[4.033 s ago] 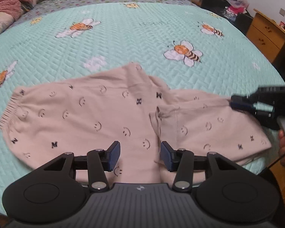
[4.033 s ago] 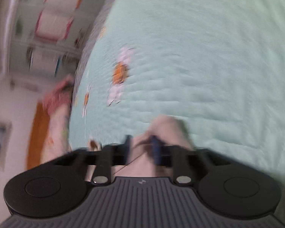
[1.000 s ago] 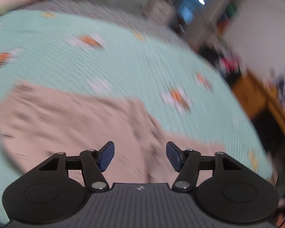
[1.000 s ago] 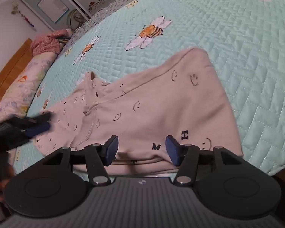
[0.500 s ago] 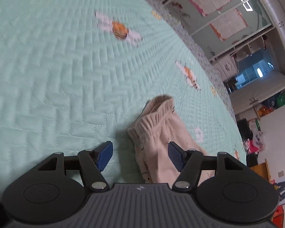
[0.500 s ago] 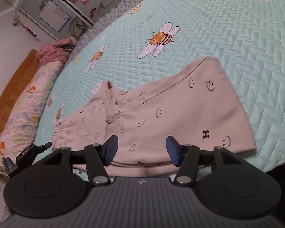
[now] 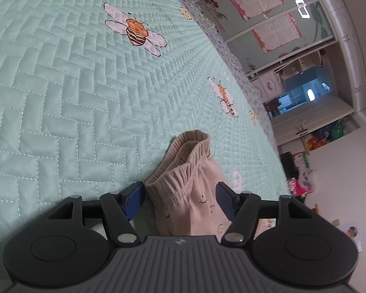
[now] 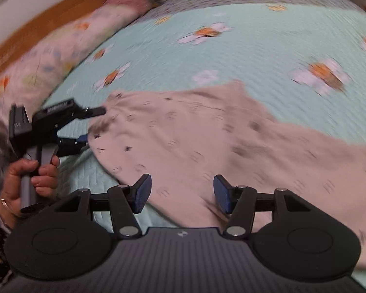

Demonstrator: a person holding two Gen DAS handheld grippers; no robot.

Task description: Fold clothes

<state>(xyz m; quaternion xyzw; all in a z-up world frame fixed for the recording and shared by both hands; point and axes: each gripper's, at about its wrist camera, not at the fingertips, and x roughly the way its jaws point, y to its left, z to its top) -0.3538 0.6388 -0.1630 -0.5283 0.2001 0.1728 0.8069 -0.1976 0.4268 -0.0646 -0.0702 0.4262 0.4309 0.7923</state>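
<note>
Beige pants with small smiley prints (image 8: 207, 134) lie spread flat across the mint quilt. Their gathered elastic waistband (image 7: 188, 156) stands up a little at the left end. My left gripper (image 7: 179, 201) is rolled on its side and open, with the waistband corner between its blue pads (image 7: 134, 199), which do not press on it. The right wrist view is blurred and shows the left gripper (image 8: 92, 124) at that same waistband end. My right gripper (image 8: 181, 193) is open above the pants' near edge, close to their middle, and holds nothing.
The quilt (image 7: 73, 85) has a bee print and stretches far behind the pants. A floral pillow (image 8: 36, 68) and a wooden headboard (image 8: 48, 24) lie at the left. A hand (image 8: 36, 171) holds the left gripper's handle. Wardrobe doors (image 7: 280, 24) stand past the bed.
The left gripper swung to the pants' waistband end, rolled over and came closer around the waistband. The right gripper swept left along the pants' near edge, from the leg end towards the middle.
</note>
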